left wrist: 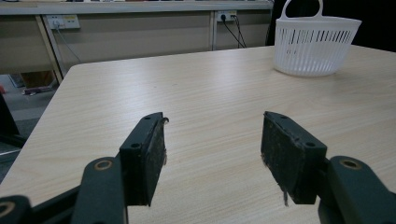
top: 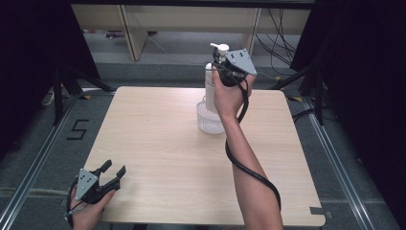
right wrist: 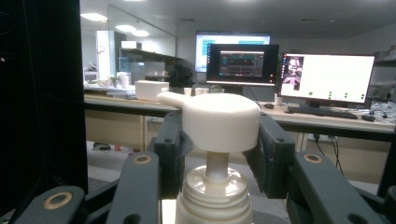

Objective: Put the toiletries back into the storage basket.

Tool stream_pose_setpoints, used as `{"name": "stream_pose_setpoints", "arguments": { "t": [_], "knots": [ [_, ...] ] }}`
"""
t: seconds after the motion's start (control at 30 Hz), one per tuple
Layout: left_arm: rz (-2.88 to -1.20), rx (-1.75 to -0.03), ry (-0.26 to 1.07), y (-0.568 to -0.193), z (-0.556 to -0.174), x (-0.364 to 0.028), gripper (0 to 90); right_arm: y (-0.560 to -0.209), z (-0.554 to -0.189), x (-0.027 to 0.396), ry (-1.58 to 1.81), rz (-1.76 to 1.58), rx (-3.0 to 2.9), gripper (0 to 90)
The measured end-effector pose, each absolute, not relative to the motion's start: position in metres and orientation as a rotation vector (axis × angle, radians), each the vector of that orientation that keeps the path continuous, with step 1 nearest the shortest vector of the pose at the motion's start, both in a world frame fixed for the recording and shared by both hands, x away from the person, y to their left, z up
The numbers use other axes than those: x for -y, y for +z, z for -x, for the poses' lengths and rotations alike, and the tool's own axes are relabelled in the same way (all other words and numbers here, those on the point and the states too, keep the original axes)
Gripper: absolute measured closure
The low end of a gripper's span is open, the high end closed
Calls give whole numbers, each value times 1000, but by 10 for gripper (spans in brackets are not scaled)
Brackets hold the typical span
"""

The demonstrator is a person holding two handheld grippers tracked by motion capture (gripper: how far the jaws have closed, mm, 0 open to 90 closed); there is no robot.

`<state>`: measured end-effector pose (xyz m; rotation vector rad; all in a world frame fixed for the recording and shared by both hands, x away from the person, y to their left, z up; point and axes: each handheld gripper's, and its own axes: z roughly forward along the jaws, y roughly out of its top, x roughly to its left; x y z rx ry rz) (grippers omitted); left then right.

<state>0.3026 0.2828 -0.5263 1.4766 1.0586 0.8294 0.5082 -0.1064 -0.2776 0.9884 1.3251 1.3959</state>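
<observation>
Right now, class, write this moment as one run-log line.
right tongs: shut on pump bottle, above basket | left tongs: open, resting at table edge

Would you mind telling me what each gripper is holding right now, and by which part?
The right gripper holds a white pump bottle by its neck, just under the pump head, above the basket. The left gripper is open and holds nothing.

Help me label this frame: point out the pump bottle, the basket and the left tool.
Pump bottle (right wrist: 219, 121), right gripper view, on its pump head.
Basket (left wrist: 313, 46), left gripper view, on its slotted wall.
Left tool (top: 114, 171), high view, between its fingertips.
</observation>
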Motion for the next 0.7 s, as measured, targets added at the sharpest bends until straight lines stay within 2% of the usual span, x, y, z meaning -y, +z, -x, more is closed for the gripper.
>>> {"name": "stream_pose_setpoints", "arguments": {
  "t": [0.7],
  "knots": [
    [-1480, -1059, 831, -526, -302, -283, 396, -286, -521, 106, 1385, -1016, -1358, 601]
  ]
}}
